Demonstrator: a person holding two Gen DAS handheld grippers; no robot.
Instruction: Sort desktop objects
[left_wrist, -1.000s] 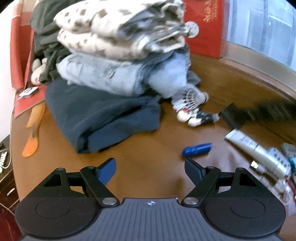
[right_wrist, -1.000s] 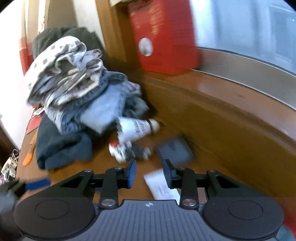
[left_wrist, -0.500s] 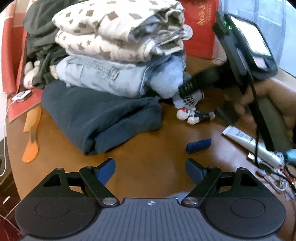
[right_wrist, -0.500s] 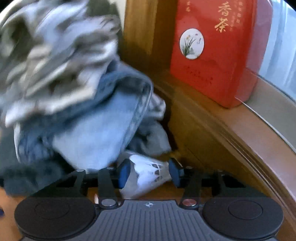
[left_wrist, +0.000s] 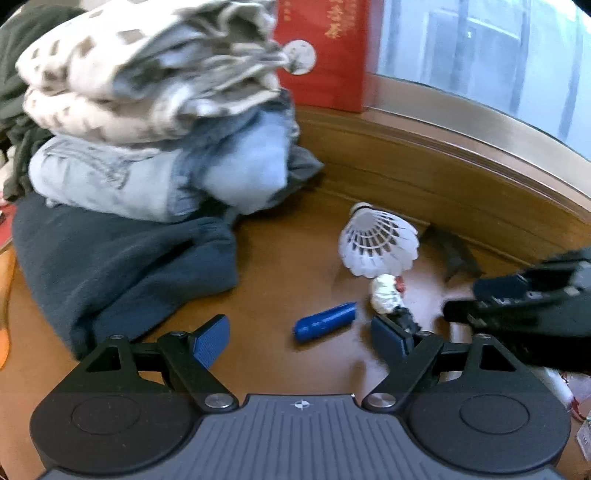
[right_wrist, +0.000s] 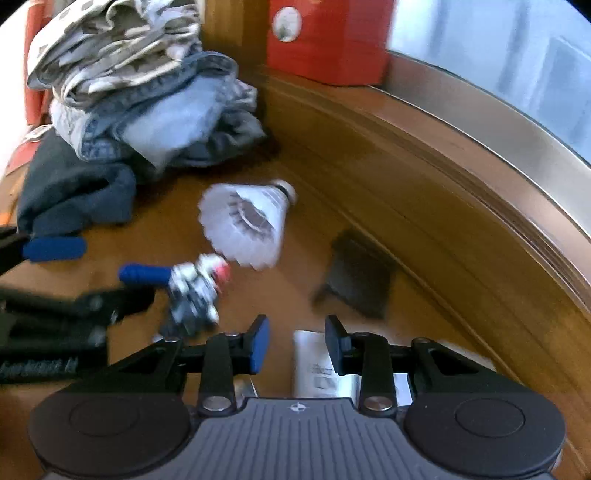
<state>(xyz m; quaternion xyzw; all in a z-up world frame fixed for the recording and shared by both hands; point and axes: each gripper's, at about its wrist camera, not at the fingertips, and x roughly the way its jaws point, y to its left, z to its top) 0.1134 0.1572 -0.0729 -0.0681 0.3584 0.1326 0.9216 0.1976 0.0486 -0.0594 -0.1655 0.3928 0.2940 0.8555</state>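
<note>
Left gripper (left_wrist: 301, 338) spread wide, holding nothing, low over the table (left_wrist: 295, 266); blue cylinder (left_wrist: 325, 322) lies just ahead betw. its fingers. Right gripper (right_wrist: 297, 343) partly open, nothing gripped, white tube (right_wrist: 314, 363) on the table under the gap. Shuttlecock (right_wrist: 245, 221) lies on its side ahead, near the clothes stack (right_wrist: 136, 92), w/ small figurine (right_wrist: 197, 286) beside it.

white shuttlecock (left_wrist: 378, 242), blue cylinder (left_wrist: 325, 322), red box (left_wrist: 325, 55), star-patterned cream cloth (left_wrist: 147, 66) on pale-blue jeans (left_wrist: 155, 177)
</note>
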